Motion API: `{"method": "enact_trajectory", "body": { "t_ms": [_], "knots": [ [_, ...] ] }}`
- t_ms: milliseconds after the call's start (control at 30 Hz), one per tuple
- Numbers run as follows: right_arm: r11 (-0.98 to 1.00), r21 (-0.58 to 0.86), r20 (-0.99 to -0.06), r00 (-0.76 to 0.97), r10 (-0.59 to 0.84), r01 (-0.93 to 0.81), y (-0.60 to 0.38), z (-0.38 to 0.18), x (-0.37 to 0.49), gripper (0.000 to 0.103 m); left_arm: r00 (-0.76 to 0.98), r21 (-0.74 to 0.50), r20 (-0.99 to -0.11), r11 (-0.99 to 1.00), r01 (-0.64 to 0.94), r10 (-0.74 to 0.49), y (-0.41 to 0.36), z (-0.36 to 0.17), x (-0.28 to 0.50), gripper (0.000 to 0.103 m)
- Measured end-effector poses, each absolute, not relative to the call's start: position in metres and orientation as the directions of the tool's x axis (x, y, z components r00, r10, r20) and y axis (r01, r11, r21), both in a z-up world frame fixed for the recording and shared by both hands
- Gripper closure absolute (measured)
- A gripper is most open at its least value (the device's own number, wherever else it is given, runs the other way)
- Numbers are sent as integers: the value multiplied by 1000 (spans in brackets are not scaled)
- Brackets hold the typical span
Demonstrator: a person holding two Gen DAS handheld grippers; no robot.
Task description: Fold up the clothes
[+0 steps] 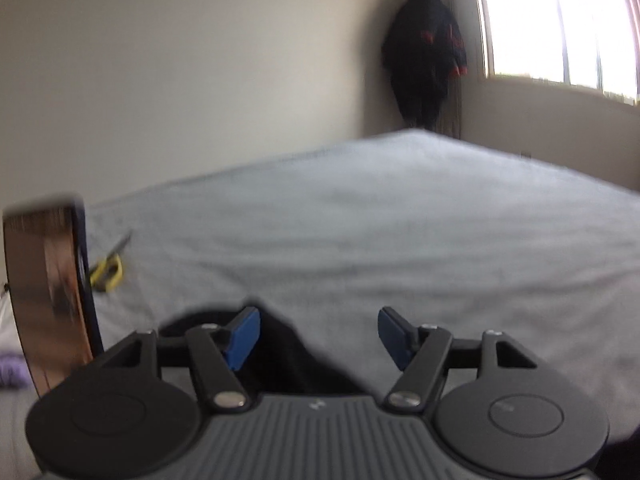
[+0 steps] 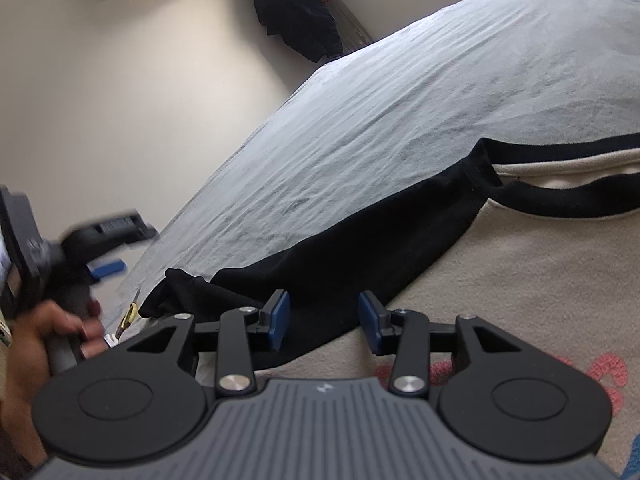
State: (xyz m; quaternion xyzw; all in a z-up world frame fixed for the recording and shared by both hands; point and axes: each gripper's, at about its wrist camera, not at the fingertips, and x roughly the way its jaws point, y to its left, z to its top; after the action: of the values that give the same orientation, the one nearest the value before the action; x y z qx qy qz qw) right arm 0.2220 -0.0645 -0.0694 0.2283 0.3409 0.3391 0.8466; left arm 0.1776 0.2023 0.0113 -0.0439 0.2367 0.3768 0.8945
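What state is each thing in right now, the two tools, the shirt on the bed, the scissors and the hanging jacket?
Left tool: open, holding nothing.
Right tool: open, over the black sleeve, gripping nothing.
Shirt: spread flat on the bed, not yet folded.
Black sleeve: stretched out flat.
Scissors: lying on the bed; blurred.
Jacket: hanging in the corner.

Right gripper (image 2: 323, 320) spread wide over cream sweatshirt's black sleeve (image 2: 360, 236), pale grey bed sheet (image 2: 400, 100) beyond, left gripper (image 2: 106, 269) at left edge

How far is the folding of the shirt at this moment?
Barely started. The beige shirt lies spread on the bed, its black sleeve stretched out unfolded. The right gripper hovers open over the sleeve; the left gripper is open too. All folds remain.
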Motion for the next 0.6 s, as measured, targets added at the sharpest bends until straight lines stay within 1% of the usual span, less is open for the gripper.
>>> {"method": "enact_trajectory", "body": {
  "t_ms": [100,167,233,267,300,333,433,467,533,600],
  "knots": [
    [671,606,-422,541,727,-428,-64,-70,221,59,587,84,-482,701,-708,651,206,-9,167,36],
    [676,593,-424,545,724,-437,-62,-69,220,59,588,56,-515,710,-702,623,216,-21,167,42],
    [686,577,-426,553,716,-443,-60,-68,219,59,588,23,-552,715,-699,592,222,-32,169,55],
    [694,567,-427,561,709,-445,-59,-66,218,59,590,-5,-564,712,-702,577,226,-37,169,55],
    [702,556,-428,570,701,-446,-57,-65,217,59,599,-26,-566,713,-700,567,228,-40,168,57],
    [708,550,-429,577,695,-444,-55,-62,217,59,612,-45,-562,718,-694,557,229,-40,168,64],
    [722,523,-445,577,685,-453,-39,-47,221,59,650,-96,-551,734,-673,524,230,-37,168,77],
    [726,510,-454,572,683,-462,-31,-41,223,59,661,-112,-548,738,-665,512,231,-37,167,79],
    [741,449,-493,554,671,-498,-11,-27,232,59,677,-149,-547,738,-658,493,235,-38,166,92],
    [749,367,-521,546,657,-551,12,-16,247,59,681,-174,-543,727,-664,492,236,-36,160,93]
  ]
}}
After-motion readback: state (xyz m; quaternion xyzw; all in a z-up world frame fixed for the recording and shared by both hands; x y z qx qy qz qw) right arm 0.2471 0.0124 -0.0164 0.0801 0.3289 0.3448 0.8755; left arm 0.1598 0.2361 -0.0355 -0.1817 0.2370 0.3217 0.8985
